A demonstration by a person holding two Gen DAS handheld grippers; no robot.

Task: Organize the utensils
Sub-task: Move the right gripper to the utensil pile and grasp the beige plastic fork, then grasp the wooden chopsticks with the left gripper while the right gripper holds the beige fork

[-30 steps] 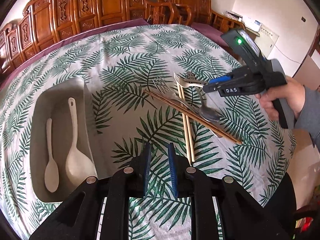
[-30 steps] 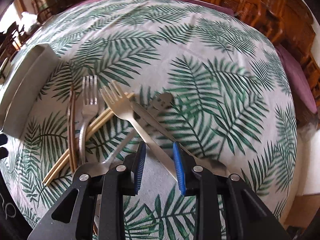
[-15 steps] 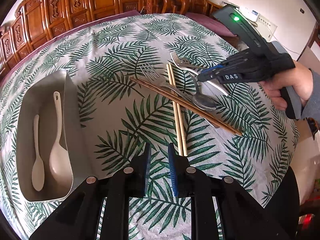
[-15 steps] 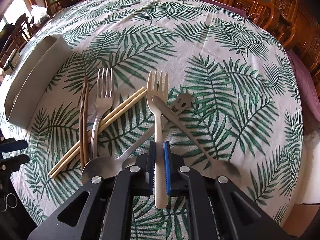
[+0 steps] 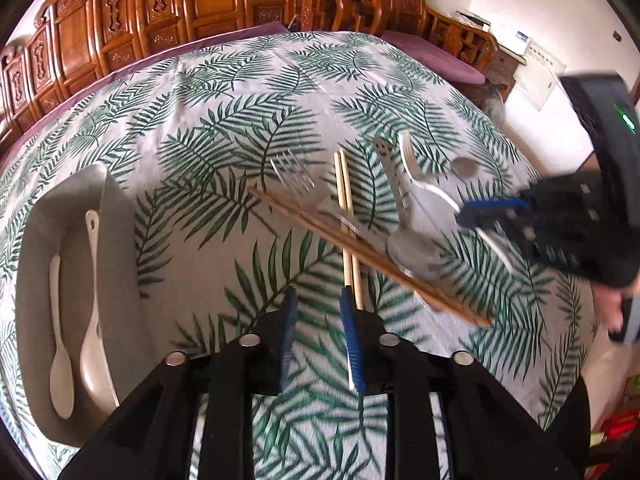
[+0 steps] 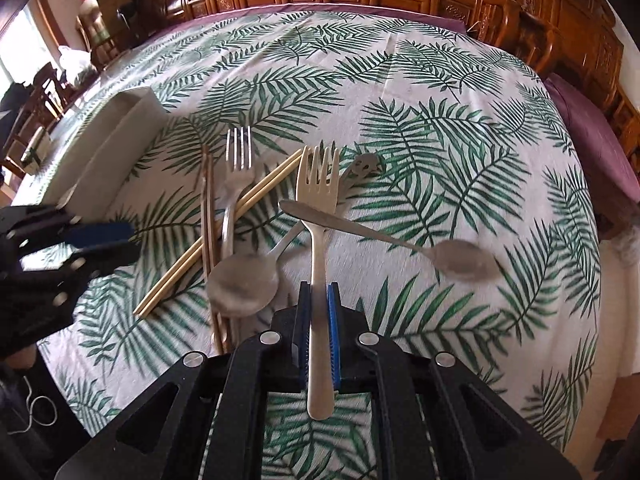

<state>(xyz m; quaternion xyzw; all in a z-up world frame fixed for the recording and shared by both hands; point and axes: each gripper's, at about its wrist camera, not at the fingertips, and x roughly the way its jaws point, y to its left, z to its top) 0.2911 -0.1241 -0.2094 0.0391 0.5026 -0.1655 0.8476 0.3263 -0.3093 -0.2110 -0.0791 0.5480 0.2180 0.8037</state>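
The right gripper [image 6: 317,300] has its jaws clenched on the handle of a pale gold fork [image 6: 318,188], lifted above the heap of spoons, forks and chopsticks [image 6: 224,236] on the leaf-print worktop [image 6: 440,128]. The left gripper [image 5: 318,308] hovers with its jaws released, beside the grey tray [image 5: 116,240] holding two white spoons [image 5: 76,344].

Both views are lit brightly by soft daylight; a blown-out window [image 6: 16,40] is seen at far left in the right wrist view. Strong fisheye bending and dark corners are seen. Motion blur smears the right gripper [image 5: 492,208] and the spoons [image 6: 464,258]; shadows are faint
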